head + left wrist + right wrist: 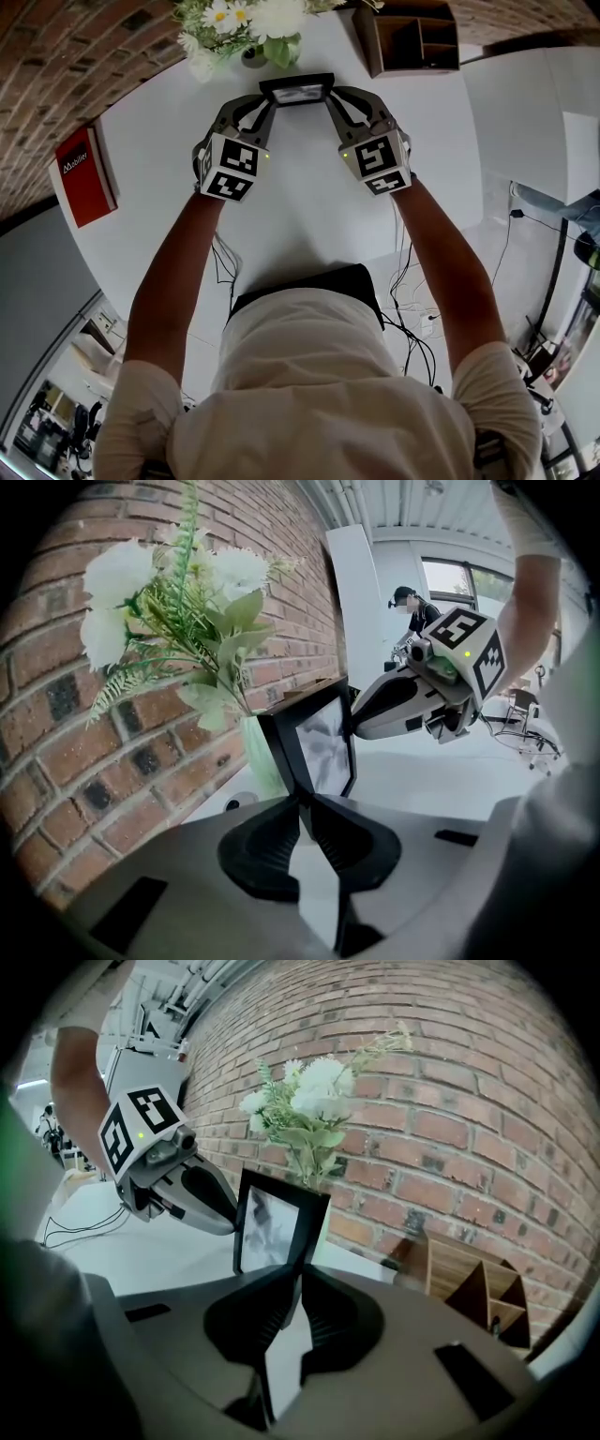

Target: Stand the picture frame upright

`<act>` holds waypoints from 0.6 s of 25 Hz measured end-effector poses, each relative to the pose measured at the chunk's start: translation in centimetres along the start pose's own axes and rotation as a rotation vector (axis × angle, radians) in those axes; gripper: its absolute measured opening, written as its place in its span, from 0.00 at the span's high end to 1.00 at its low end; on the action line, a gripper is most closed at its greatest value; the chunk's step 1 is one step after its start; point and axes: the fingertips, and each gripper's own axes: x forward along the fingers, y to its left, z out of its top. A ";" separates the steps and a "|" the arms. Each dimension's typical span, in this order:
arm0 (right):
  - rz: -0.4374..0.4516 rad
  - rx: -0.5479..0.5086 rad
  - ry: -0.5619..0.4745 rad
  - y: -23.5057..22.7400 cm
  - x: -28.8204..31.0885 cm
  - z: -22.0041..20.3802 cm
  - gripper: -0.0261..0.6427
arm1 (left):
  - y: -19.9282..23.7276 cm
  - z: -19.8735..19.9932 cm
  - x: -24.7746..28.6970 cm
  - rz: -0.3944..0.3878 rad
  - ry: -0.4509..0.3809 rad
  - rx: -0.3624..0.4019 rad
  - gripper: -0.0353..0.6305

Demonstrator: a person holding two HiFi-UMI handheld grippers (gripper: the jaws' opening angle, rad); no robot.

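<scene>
The black picture frame (296, 91) stands nearly upright over the far part of the white table (300, 197), just in front of the flower vase. My left gripper (266, 97) is shut on the frame's left side edge. My right gripper (329, 96) is shut on the right side edge. In the left gripper view the frame (323, 745) rises from between my left gripper's (307, 805) dark pads, with the right gripper (412, 701) beyond it. From the right gripper view, the frame (272, 1227) sits in my right gripper (298, 1283). The frame's bottom edge is hidden behind the jaws.
A vase of white flowers (246, 28) stands right behind the frame, against the brick wall (450, 1101). A wooden desk organiser (412, 39) is at the back right. A red book (84, 173) lies at the table's left edge. Cables (417, 328) hang off the near edge.
</scene>
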 end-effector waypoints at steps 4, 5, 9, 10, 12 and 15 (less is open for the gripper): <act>-0.006 -0.009 0.001 -0.1 0.1 -0.3 0.91 | -0.1 0.1 0.0 0.002 -0.002 0.015 0.89; -0.005 -0.011 -0.001 0.0 0.0 -0.4 0.91 | -0.2 0.1 0.0 0.002 -0.002 0.015 0.89; -0.006 -0.014 -0.003 0.1 -0.1 -0.3 0.91 | -0.2 -0.1 -0.1 -0.002 0.000 0.004 0.89; -0.005 -0.014 -0.003 0.1 -0.2 -0.3 0.91 | -0.3 -0.1 -0.2 -0.004 -0.001 0.004 0.89; -0.005 -0.014 -0.007 0.3 -0.3 -0.4 0.91 | -0.5 -0.1 -0.2 -0.007 -0.004 0.006 0.89; -0.010 -0.008 -0.011 0.4 -0.4 -0.5 0.91 | -0.6 -0.2 -0.3 -0.009 -0.010 0.004 0.89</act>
